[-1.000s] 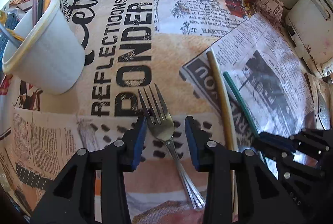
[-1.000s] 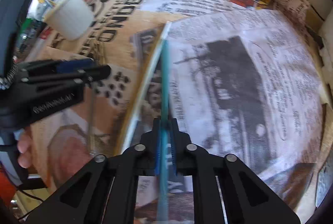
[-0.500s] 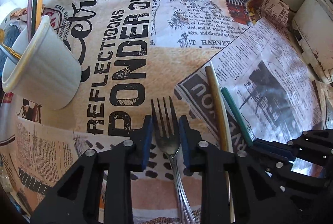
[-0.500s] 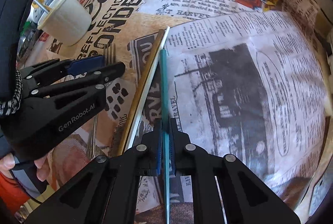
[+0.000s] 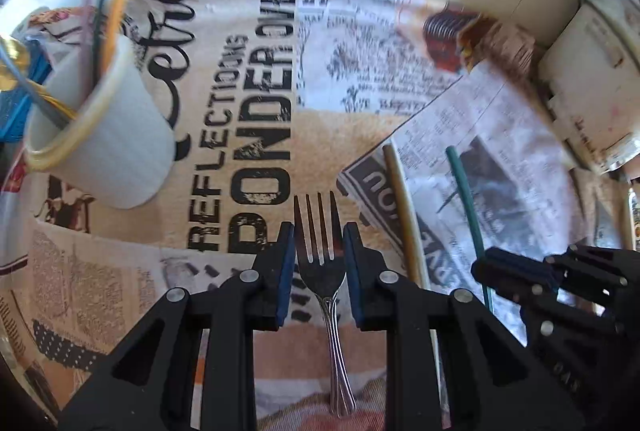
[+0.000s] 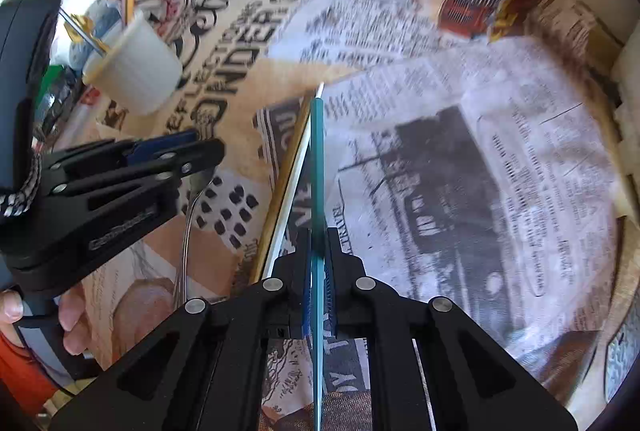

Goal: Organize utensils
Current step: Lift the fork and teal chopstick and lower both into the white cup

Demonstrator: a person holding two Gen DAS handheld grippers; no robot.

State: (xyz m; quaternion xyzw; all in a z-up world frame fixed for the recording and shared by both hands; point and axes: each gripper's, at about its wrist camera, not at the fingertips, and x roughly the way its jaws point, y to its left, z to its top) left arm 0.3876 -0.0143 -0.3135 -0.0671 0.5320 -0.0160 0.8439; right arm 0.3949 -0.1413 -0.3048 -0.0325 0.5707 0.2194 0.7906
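Note:
A steel fork (image 5: pixel 322 271) sits tines forward between the blue pads of my left gripper (image 5: pixel 319 231), which is shut on its head. From the right wrist view the fork (image 6: pixel 188 219) hangs handle-down from the left gripper (image 6: pixel 208 149). My right gripper (image 6: pixel 319 235) is shut on a teal straw (image 6: pixel 318 159), whose tip (image 5: pixel 454 155) stands off the cloth. A tan straw (image 5: pixel 400 211) and a white straw (image 6: pixel 298 175) lie side by side on the cloth. A white cup (image 5: pixel 100 135) holding several straws and a gold-tipped utensil stands at the far left.
A newspaper-print cloth (image 5: pixel 256 135) covers the table. A white foam box (image 5: pixel 592 91) lines the right edge, with a white wall behind. Boxes and jars crowd behind the cup (image 6: pixel 136 71). A person's hand (image 6: pixel 72 315) holds the left gripper's handle.
The left jaws closed on the fork's head and rose with it. The right gripper lifted the teal straw away from the tan straw.

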